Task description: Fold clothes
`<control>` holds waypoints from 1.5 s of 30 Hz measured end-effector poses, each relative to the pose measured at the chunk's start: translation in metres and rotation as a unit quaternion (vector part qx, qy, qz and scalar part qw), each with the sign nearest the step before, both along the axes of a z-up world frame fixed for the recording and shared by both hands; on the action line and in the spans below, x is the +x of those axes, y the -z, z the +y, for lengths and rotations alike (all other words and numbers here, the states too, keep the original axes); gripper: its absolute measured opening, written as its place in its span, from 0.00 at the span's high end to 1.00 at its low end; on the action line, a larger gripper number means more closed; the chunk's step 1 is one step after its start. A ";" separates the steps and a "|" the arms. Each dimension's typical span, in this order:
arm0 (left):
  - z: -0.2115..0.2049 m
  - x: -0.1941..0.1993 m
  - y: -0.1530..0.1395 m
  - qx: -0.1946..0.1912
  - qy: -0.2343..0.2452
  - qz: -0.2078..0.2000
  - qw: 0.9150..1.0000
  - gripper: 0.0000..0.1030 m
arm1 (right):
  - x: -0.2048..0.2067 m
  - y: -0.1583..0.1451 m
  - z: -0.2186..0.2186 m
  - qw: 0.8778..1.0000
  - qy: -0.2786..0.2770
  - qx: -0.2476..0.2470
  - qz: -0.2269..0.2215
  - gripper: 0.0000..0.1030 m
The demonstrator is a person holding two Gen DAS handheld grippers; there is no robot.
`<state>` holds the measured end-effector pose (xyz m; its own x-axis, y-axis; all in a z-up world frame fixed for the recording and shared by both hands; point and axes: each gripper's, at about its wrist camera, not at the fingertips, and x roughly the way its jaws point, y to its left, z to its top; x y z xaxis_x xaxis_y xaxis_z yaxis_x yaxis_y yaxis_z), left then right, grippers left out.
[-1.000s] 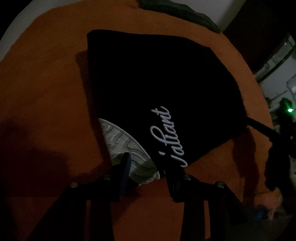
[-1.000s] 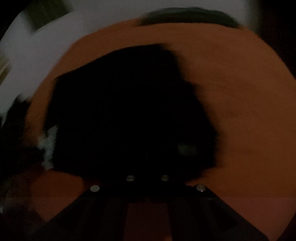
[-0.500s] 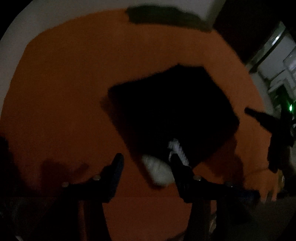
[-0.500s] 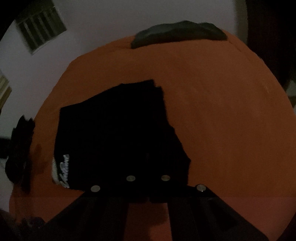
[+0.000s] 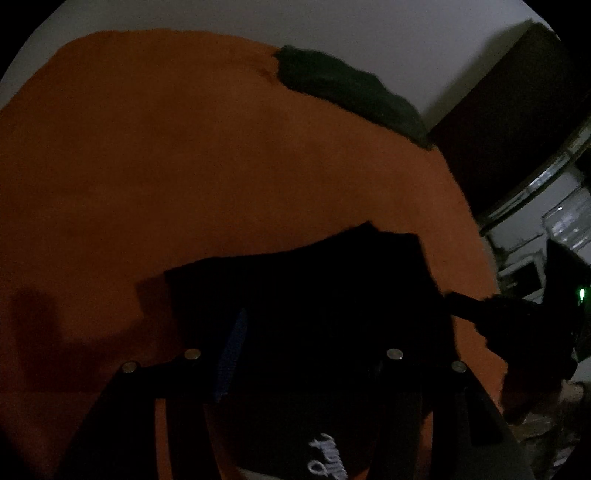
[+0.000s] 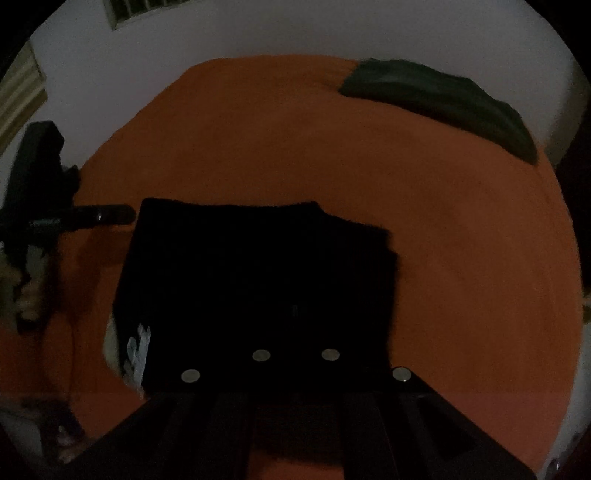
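The black folded garment w/ white script lettering point(image 5: 332, 314) is seen lying on the orange bed cover point(image 5: 184, 166), directly under the left gripper point(image 5: 310, 332), whose fingers are spread wide w/ nothing pinched. The right gripper point(image 6: 295, 314) is lost against the same cloth, so its state can't be told. Farther back, a dark green folded cloth point(image 6: 443, 99) is set near the white wall point(image 6: 295, 26).

Left tongs point(image 5: 306, 350) spread wide, blue-padded finger point(image 5: 231, 354) angled on one side, the opposite finger lost in the dark. Seen from the right wrist camera, they reach in low from the left edge point(image 6: 110, 214). Right tongs point(image 6: 295, 325) point forward and down, fingers too dark to separate; seen from the left wrist camera, they poke in at the right point(image 5: 465, 301)
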<state>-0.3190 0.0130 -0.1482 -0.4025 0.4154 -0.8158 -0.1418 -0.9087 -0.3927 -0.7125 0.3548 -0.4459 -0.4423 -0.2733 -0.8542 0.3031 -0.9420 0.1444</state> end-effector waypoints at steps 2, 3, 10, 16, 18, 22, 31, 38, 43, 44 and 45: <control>0.000 0.000 0.014 -0.016 -0.012 -0.015 1.000 0.47 | -0.020 0.025 -0.017 0.999 0.021 -0.037 -0.008 1.00; 0.000 -0.003 0.024 -0.024 -0.020 -0.024 0.999 0.47 | -0.029 0.033 -0.022 0.999 0.031 -0.038 -0.005 1.00; -0.025 -0.034 0.072 0.008 -0.083 -0.067 0.994 0.47 | -0.093 0.081 -0.016 0.993 0.113 -0.002 0.025 1.00; -0.017 -0.031 0.051 -0.005 -0.067 -0.043 0.997 0.47 | -0.097 0.084 0.049 0.977 0.211 -0.019 0.021 1.00; -0.018 -0.024 0.034 -0.002 -0.061 -0.026 0.998 0.47 | -0.081 0.066 0.056 0.976 0.214 -0.027 0.038 0.99; -0.020 -0.014 0.008 -0.032 -0.040 0.016 0.999 0.44 | -0.020 0.034 0.037 0.984 0.155 -0.077 0.047 0.99; -0.029 -0.063 0.056 -0.055 -0.055 -0.042 0.996 0.43 | 0.067 0.067 -0.029 0.997 0.037 -0.061 0.000 0.99; -0.030 -0.057 0.040 -0.045 -0.081 -0.027 0.995 0.41 | 0.062 0.077 0.061 0.979 0.205 -0.001 0.009 0.99; -0.018 -0.020 0.018 0.044 -0.039 -0.068 0.996 0.41 | 0.079 0.058 0.082 0.973 0.217 -0.072 0.007 0.95; -0.016 -0.013 0.013 0.062 -0.031 -0.076 0.995 0.41 | 0.084 0.055 0.071 0.977 0.193 -0.085 0.007 0.94; -0.013 -0.006 0.009 0.079 -0.022 -0.085 0.993 0.41 | 0.090 0.051 0.058 0.981 0.165 -0.097 0.008 0.94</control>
<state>-0.3246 -0.0003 -0.1571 -0.2861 0.5288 -0.7991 -0.0229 -0.8375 -0.5460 -0.6222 0.4129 -0.4971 -0.5473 -0.2698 -0.7922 -0.0111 -0.9442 0.3293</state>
